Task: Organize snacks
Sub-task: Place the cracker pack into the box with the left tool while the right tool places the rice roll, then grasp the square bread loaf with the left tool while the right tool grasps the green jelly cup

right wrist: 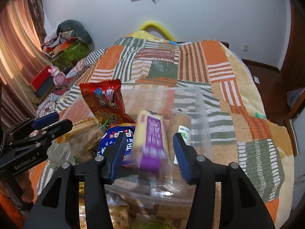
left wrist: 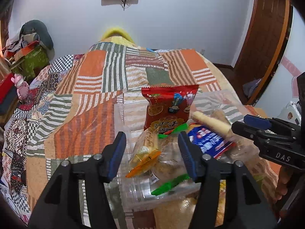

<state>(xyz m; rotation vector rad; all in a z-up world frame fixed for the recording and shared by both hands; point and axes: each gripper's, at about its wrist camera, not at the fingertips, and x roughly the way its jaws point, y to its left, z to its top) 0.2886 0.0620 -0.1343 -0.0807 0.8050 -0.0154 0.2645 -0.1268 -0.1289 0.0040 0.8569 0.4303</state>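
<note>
A clear plastic bin (right wrist: pixel 200 103) sits on the patchwork bedspread and holds snacks. A red snack bag (left wrist: pixel 167 105) (right wrist: pixel 104 101) stands upright at its far left side. A blue packet (left wrist: pixel 207 141) (right wrist: pixel 114 137) lies beside it. My right gripper (right wrist: pixel 150 152) is open; a blurred cream roll in a purple wrapper (right wrist: pixel 152 139) lies between its fingers, just above the bin. My left gripper (left wrist: pixel 152 152) is open over clear packets with orange and green seals (left wrist: pixel 144 156). The right gripper (left wrist: pixel 247 126) also shows in the left wrist view.
A brown roll (right wrist: pixel 181 127) lies at the bin's right side. More snack packets (right wrist: pixel 118 213) lie in front of the bin. A bedside pile with a pink toy (right wrist: pixel 57 75) stands at the left. A wooden door (left wrist: pixel 266 38) is at the right.
</note>
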